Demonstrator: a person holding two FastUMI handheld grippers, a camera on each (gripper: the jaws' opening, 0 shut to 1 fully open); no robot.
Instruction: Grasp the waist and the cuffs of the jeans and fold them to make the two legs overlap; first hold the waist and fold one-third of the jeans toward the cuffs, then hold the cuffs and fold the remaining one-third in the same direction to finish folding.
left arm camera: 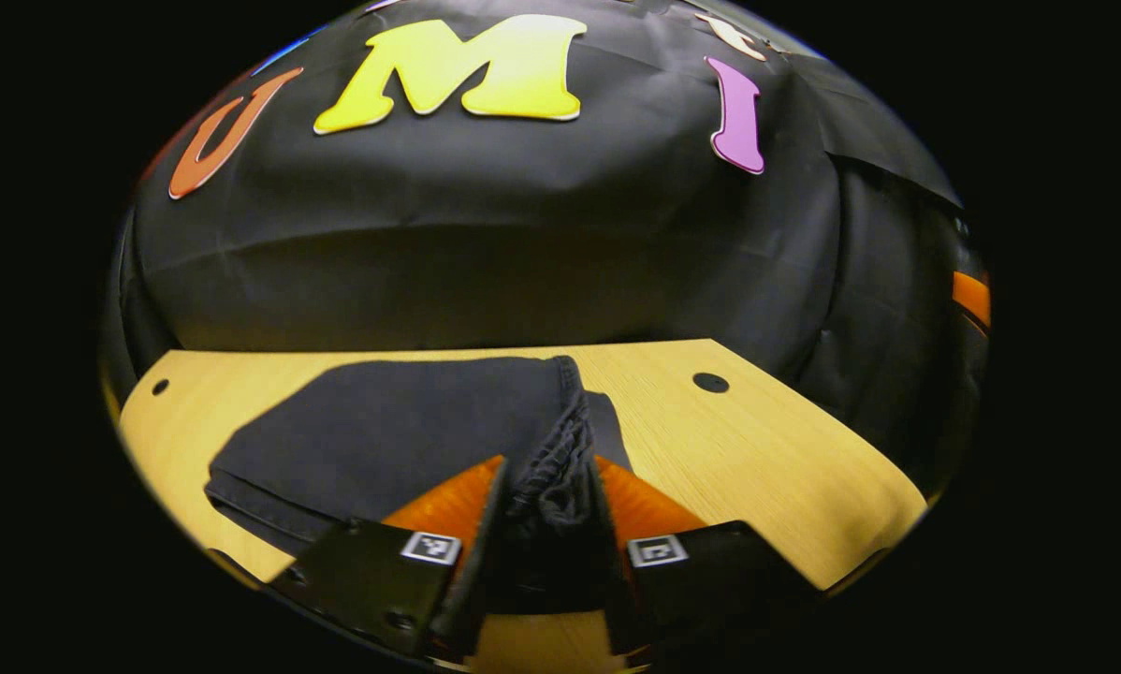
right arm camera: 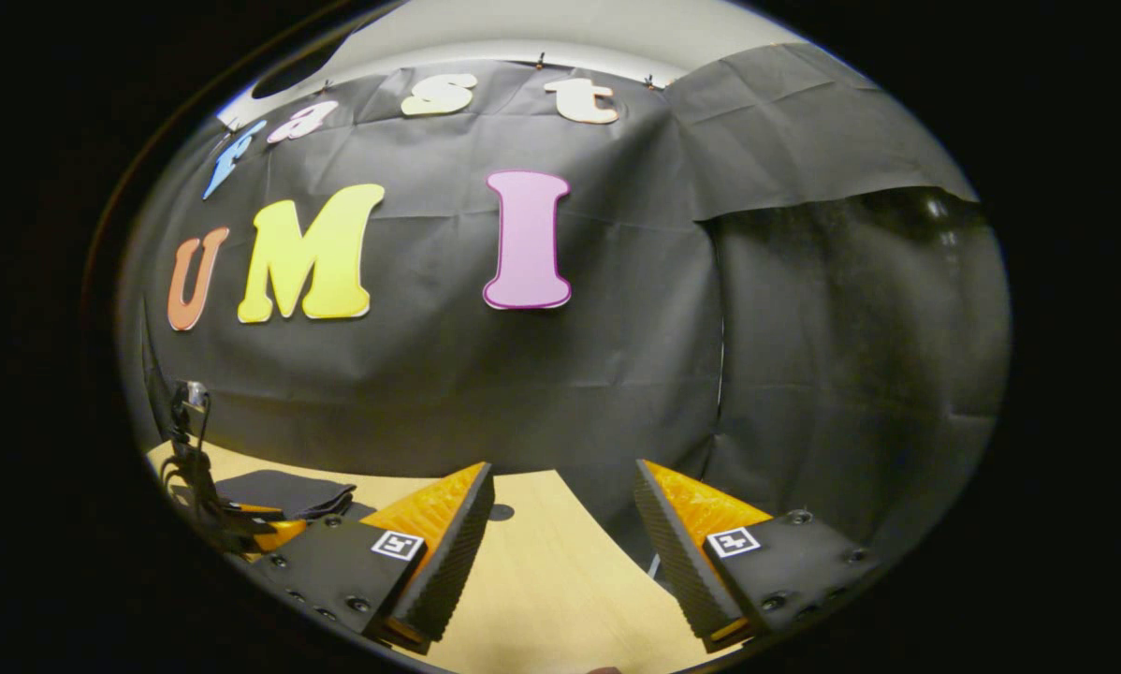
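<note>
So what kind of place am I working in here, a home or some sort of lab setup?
Most likely a recording booth, not a home: black cloth wall draped behind a bare wooden table, with only the dark jeans on it. The left gripper pinches their edge; the right gripper hangs open.

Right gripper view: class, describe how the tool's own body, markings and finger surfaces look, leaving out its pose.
The right tool has two wedge-shaped fingers with ribbed inner faces, mounted on dark blocks with visible screws. Each block carries a small square black-and-white marker.
</note>
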